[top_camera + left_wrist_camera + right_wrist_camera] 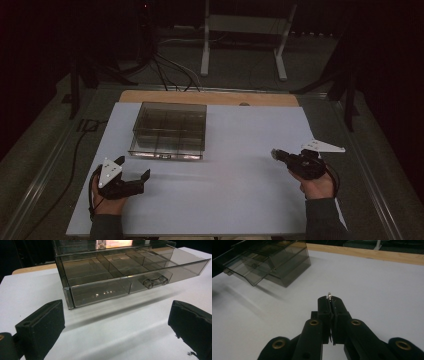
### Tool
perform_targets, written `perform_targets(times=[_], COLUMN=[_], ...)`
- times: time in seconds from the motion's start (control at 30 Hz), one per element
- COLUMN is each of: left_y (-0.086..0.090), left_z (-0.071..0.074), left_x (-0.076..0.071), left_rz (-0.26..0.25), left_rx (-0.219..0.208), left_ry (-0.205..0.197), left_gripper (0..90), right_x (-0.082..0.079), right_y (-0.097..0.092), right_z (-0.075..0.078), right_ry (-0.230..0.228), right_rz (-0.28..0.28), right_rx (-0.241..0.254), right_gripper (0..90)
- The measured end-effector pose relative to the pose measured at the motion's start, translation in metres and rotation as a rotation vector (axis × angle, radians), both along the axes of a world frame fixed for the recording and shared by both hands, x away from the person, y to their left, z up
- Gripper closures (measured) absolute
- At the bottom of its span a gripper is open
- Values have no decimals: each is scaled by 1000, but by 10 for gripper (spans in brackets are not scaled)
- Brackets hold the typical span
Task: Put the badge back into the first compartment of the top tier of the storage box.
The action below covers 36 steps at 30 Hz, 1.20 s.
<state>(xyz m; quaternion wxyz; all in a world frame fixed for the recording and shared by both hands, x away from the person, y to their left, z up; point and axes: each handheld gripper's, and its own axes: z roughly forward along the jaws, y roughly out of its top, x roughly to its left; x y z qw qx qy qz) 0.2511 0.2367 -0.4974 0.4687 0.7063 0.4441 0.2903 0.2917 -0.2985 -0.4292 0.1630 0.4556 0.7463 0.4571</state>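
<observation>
Nearest the high camera, at about 7 o'clock on the white worktop (pixel 240 200), the left claw (pixel 131 170) rests with its jaws spread wide and nothing between them, pointing toward the smoky clear organizer box (pixel 169 131). Its drawer (pixel 130 272) stands pulled out toward that claw, the divided compartments looking bare as far as the left gripper view tells, a small knob (pixel 155 282) on the drawer front.

Over at 4 o'clock, the right claw (pixel 276 154) is pressed together, and the right gripper view shows a tiny shiny item (pixel 329 294) pinched at the very tips; too small to name, perhaps a bit of metal or jewellery. It sits well apart from the box, which lies toward 11 o'clock from it.

By my reading, opening and pick-up are done; carrying the item over, dropping it into a compartment and closing the drawer remain.
</observation>
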Motion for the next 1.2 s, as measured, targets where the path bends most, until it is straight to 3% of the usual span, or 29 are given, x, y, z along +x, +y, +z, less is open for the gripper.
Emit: perform_targets(times=[0.63,1.07,1.2], left_y=[2,2,2], left_z=[-1,-1,-1], left_x=[0,0,0], left_rz=[8,21,21], left_rx=[-8,-5,-5], left_ry=[1,0,0], left_gripper=[18,17,18], right_x=[22,42,46], right_y=[26,46,51], right_z=[21,35,37], right_ry=[-31,-27,-29], right_rz=[44,94,101], right_rx=[-5,48,45], right_gripper=[877,877,877])
